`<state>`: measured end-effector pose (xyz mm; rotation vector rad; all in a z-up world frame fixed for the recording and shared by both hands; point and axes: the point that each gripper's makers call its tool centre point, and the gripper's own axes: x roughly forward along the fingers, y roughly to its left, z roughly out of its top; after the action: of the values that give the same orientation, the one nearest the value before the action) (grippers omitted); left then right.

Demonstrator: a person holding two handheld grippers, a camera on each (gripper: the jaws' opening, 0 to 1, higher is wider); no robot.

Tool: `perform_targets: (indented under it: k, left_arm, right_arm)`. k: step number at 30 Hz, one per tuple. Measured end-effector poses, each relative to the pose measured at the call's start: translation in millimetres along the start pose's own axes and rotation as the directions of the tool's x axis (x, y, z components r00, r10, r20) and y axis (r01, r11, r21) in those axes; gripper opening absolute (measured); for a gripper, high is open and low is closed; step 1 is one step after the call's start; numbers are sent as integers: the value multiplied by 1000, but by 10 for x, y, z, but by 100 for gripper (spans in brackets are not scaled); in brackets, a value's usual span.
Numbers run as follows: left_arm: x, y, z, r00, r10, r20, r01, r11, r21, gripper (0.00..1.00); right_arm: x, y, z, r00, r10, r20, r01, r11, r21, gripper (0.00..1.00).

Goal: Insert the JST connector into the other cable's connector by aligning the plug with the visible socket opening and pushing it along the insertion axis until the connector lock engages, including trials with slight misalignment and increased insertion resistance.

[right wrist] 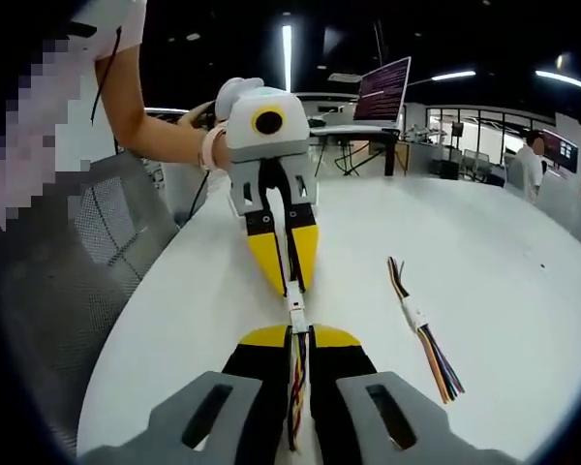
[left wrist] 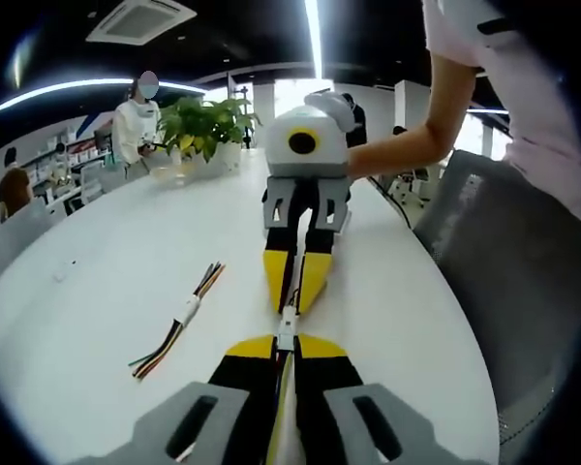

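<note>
White connector pair (left wrist: pixel 287 327) is seen mid-air over the worktop (left wrist: pixel 126 281), between the two tongs, tip to tip. Left tongs (left wrist: pixel 287 341) are closed on their cable just behind the housing; coloured wires run back between the jaws. Right tongs (right wrist: pixel 298 334) are likewise clamped on the other cable (right wrist: pixel 294 387), close behind its plug. Housings appear butted or partly mated; lock engagement cannot be judged at this size. Both cables look roughly in line.

Handling, judged: parts are light, small moulded plastic, stiff but with a fragile latch; wires are limp and will buckle if gripped far back. Grip is best kept right behind each housing, push kept straight along the axis.

A spare joined harness (right wrist: pixel 421 329) lies on the worktop, well apart from the tongs.
</note>
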<state>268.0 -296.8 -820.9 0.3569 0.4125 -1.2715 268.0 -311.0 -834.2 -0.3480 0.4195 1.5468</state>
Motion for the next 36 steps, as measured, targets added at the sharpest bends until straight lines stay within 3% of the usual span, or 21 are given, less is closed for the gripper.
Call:
perform_targets:
  k: [14,21,36]
  left_arm:
    - [31,0,14,1000,-7,-2,7,1000,27,0]
    - [22,10,79,999,-8,48,8,1000,0,0]
    - [24,13,95,998,-22,59,20,999,31,0]
  right_arm:
    - [43,6,38,1000,18,-6,-19,1000,-21,3]
    - [7,18,130,999,22,37,-22,1000,8,2]
    - [7,-14,142,999,13,45,-14,1000,23,2]
